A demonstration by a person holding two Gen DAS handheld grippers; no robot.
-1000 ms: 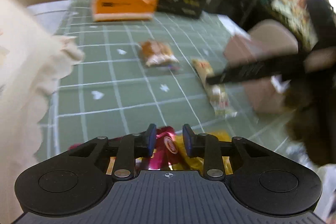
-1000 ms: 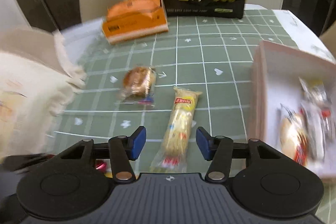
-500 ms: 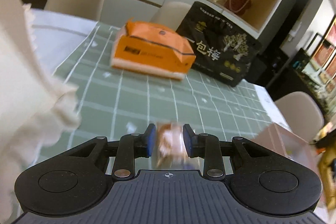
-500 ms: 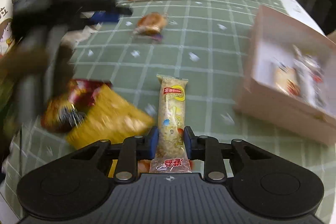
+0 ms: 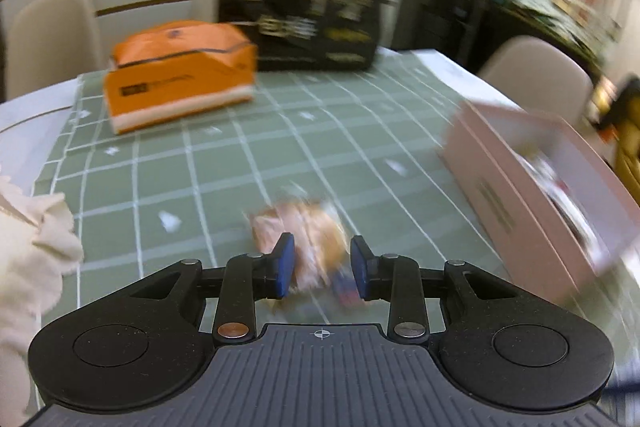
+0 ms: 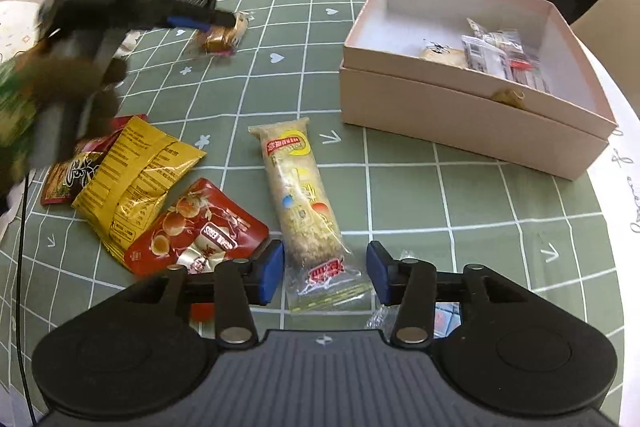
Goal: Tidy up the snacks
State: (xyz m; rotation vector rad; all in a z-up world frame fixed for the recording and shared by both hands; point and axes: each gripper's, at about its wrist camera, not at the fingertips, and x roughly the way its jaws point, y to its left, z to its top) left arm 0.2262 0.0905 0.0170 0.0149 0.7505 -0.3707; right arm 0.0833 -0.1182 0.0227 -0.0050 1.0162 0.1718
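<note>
The right gripper [image 6: 325, 269], clamped on the long cracker pack [image 6: 299, 195] a moment ago, now stands released around it at lower centre, while the left gripper [image 5: 322, 265] grasps a small wrapped cake [image 5: 310, 239], so neither has reached the pink box [image 6: 472, 107].

green white-gridded tablecloth [image 6: 400, 195], pink box [image 6: 472, 119], yellow packet [image 6: 136, 175]

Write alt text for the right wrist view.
The open right gripper straddles the near end of a long snack bar on a green checked tablecloth. Three snack packets lie left; an open pink box holding snacks sits right.
</note>
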